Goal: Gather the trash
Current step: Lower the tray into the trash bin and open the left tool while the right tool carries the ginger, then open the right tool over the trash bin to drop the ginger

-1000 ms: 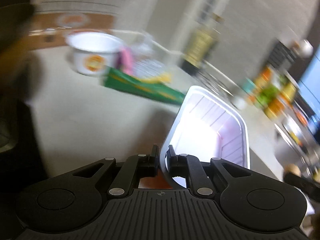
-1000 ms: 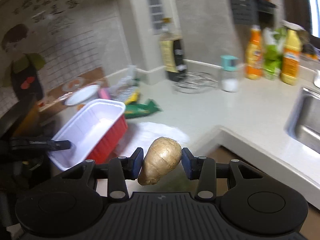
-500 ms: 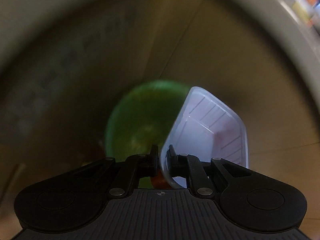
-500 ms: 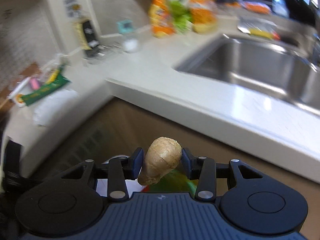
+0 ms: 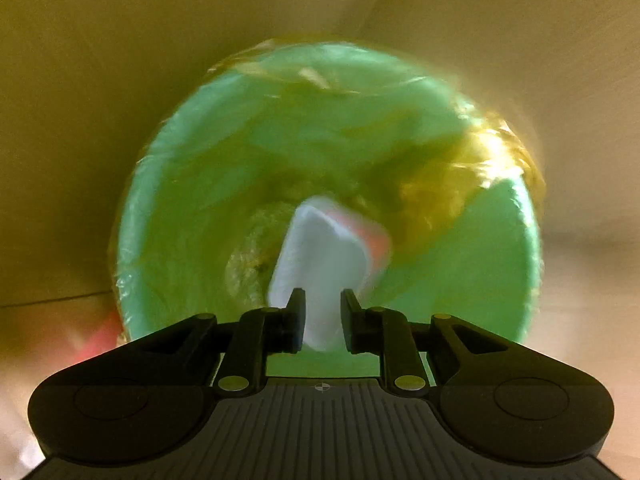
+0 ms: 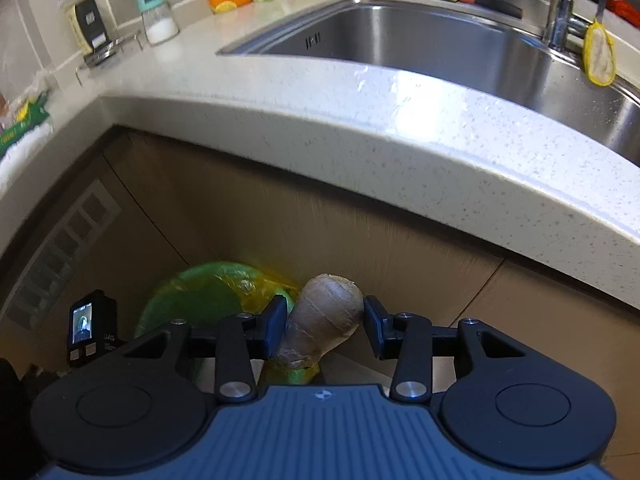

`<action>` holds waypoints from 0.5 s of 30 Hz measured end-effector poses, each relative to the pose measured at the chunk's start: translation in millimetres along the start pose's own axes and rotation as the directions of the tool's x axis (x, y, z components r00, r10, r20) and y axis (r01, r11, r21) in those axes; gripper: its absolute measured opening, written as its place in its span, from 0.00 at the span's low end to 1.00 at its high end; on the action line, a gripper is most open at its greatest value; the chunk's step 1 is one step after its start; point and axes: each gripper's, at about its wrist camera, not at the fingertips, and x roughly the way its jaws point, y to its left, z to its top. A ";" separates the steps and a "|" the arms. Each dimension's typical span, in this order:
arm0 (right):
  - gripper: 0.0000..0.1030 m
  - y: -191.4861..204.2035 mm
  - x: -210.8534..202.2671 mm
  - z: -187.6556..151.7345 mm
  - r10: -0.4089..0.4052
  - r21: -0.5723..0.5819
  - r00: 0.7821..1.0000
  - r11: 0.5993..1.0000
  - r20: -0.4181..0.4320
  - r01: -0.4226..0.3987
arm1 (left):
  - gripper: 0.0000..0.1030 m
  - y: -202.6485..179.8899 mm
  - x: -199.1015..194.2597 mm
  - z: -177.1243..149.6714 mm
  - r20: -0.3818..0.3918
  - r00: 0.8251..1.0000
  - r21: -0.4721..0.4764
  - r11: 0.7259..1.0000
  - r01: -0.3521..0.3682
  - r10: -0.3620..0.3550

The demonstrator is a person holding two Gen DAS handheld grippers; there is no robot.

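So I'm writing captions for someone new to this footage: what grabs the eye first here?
The green-lined trash bin fills the left wrist view, with a white and red food tray blurred inside it beyond the open left gripper. In the right wrist view, a knobbly ginger root sits between the right gripper's fingers, under the pale countertop and steel sink.

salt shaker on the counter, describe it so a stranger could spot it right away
Start at the steel sink and follow the pale countertop left to the wall. The salt shaker stands there, right of the dark bottle: a small clear jar of white grains, the only thing with a teal lid.
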 end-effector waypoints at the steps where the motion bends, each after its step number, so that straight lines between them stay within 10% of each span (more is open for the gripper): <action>1: 0.40 2.9 6.9 0.5 0.001 -0.012 1.000 1.000 -0.008 -0.001 | 0.21 2.4 -1.6 -1.7 0.011 1.000 -0.021 1.000 0.012 -0.012; 8: 0.40 39.7 87.8 -0.7 0.114 -0.084 0.975 0.988 -0.192 -0.132 | 0.21 36.5 -66.0 -18.6 0.137 0.985 -0.150 0.981 0.123 -0.103; 15: 0.40 118.7 211.1 -28.3 0.212 -0.133 0.881 0.947 -0.422 -0.292 | 0.21 44.9 -133.5 -36.7 0.258 0.961 -0.220 0.962 0.160 -0.100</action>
